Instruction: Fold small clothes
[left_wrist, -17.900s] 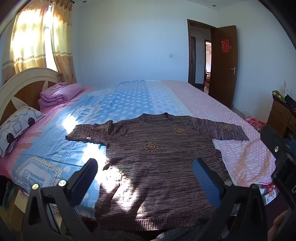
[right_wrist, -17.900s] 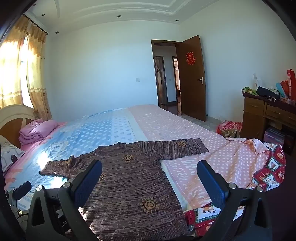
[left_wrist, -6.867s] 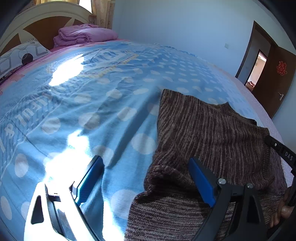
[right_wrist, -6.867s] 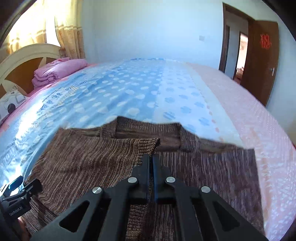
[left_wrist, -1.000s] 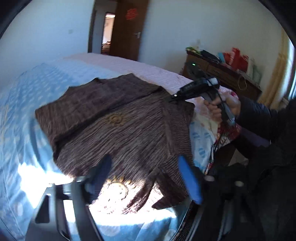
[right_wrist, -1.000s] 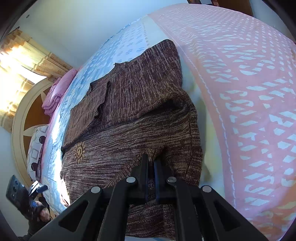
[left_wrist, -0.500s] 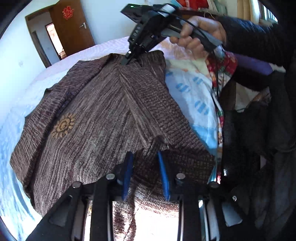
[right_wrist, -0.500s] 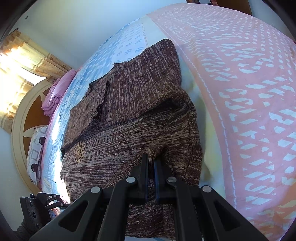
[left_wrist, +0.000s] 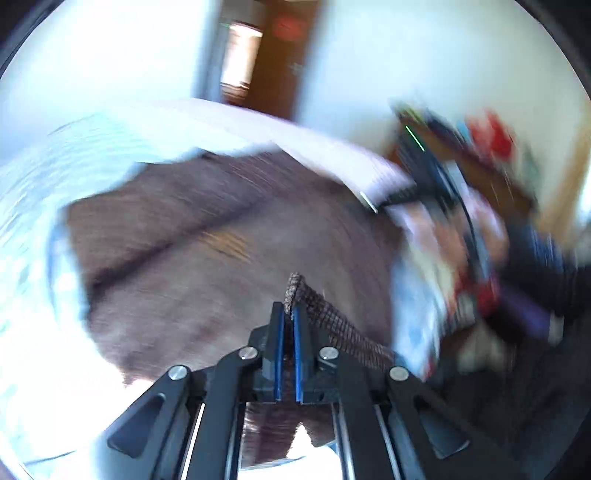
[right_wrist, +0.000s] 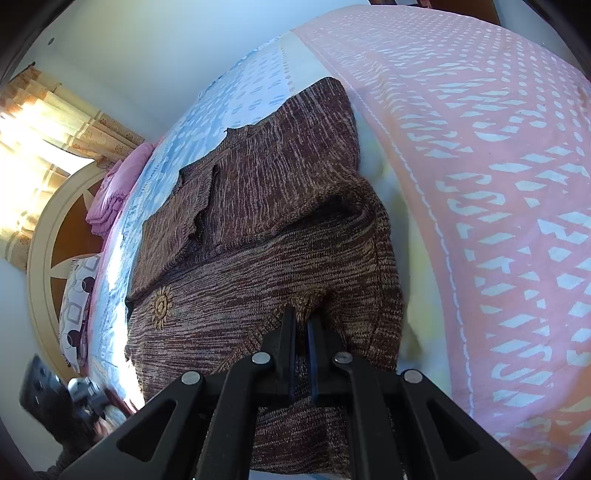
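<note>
The right wrist view alone shows, going rightward from the headboard (right_wrist: 40, 236), the brown sweater (right_wrist: 258, 229) lying part-folded on the bed (right_wrist: 498, 184), the right gripper (right_wrist: 301, 321) clamped on its near hem. The blurred left wrist view shows only the left gripper (left_wrist: 287, 314) pinching a raised hem corner, its jaws having just closed.

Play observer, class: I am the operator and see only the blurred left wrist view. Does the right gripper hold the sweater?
Observer: Yes. The right gripper is shut on the near edge of the sweater.
Operator: Is a sleeve folded in?
Observer: One sleeve lies folded over the body.
Operator: Anything else nearby?
Observer: A folded pink blanket sits by the headboard.
</note>
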